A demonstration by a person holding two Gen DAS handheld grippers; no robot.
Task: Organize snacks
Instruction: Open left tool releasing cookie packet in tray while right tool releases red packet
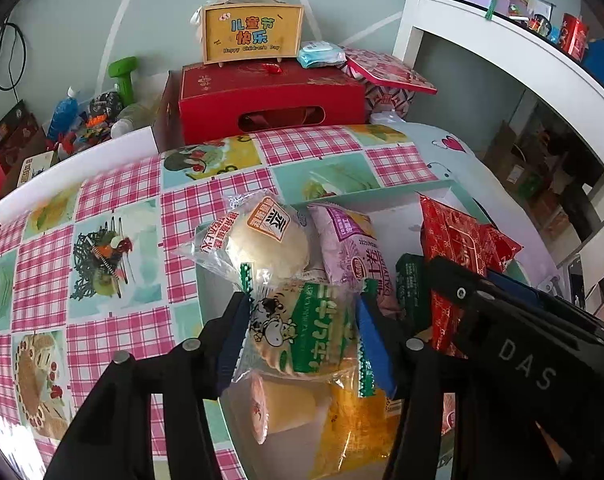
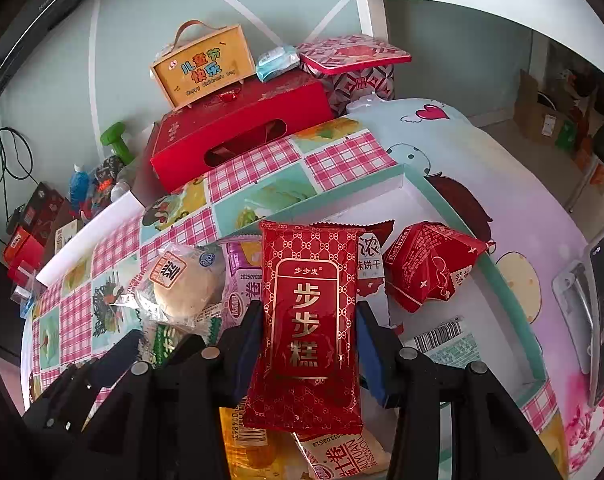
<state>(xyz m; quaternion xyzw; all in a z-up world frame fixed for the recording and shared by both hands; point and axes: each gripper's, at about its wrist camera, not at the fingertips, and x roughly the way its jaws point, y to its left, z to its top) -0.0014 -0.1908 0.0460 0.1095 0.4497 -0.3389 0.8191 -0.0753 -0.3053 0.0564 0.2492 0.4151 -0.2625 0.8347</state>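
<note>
Left gripper clamped on green cow-print pack; right gripper clamped on red cake pack. Lower gently into box, release once flat between fingers.

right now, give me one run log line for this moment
left gripper: shut on green cow-print snack pack | right gripper: shut on red cake pack | both over white box

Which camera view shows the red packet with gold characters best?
The right wrist view: the red packet faces the camera whole, held between the right tongs, its gold print readable. The left wrist view shows only parts of it, behind the right tongs' black body.
</note>
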